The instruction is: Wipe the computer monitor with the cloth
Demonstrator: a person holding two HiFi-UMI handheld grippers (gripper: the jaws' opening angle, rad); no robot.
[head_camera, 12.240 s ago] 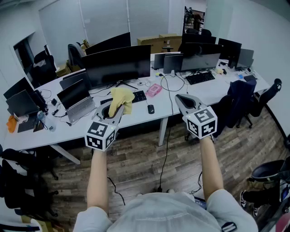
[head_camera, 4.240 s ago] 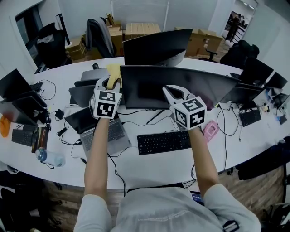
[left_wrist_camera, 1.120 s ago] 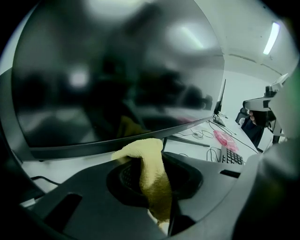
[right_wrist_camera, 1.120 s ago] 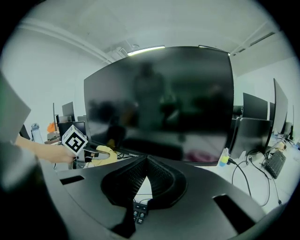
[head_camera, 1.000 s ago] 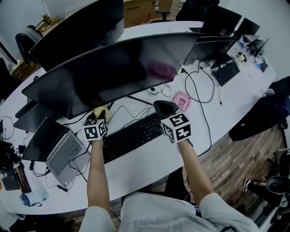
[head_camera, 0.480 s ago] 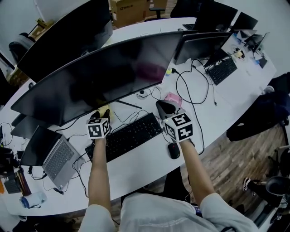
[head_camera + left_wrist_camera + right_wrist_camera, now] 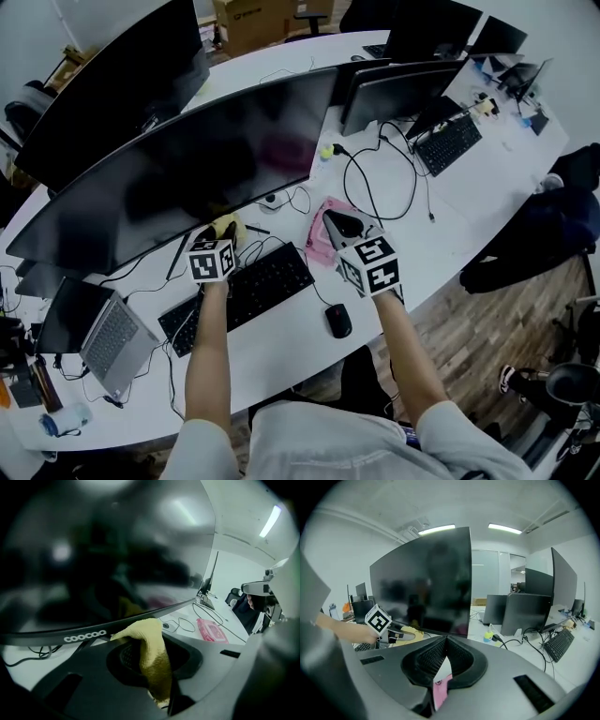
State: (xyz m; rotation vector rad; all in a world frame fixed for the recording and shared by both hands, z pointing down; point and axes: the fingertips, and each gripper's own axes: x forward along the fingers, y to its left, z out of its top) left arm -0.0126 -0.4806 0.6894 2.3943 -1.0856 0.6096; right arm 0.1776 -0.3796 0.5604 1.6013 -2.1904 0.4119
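The wide curved black monitor (image 7: 178, 173) spans the white desk (image 7: 281, 352). My left gripper (image 7: 220, 234) is shut on the yellow cloth (image 7: 225, 227), just under the middle of the monitor's lower edge. In the left gripper view the cloth (image 7: 151, 644) sticks up from the jaws and its tip touches the bottom bezel of the monitor (image 7: 108, 550). My right gripper (image 7: 339, 225) hovers shut and empty over a pink packet (image 7: 322, 242), right of the left one. The right gripper view shows the monitor (image 7: 426, 583) and the cloth (image 7: 407, 633).
A black keyboard (image 7: 239, 295) lies under my left arm, a black mouse (image 7: 337, 321) beside my right arm, and a laptop (image 7: 98, 333) at the left. Loose cables (image 7: 375, 192) trail right of the monitor. More monitors (image 7: 412, 84) and a second keyboard (image 7: 448, 145) stand at the back right.
Both grippers have shifted right along the desk: the left one, still holding the cloth, is now above the keyboard's middle and the right one is over the pink packet.
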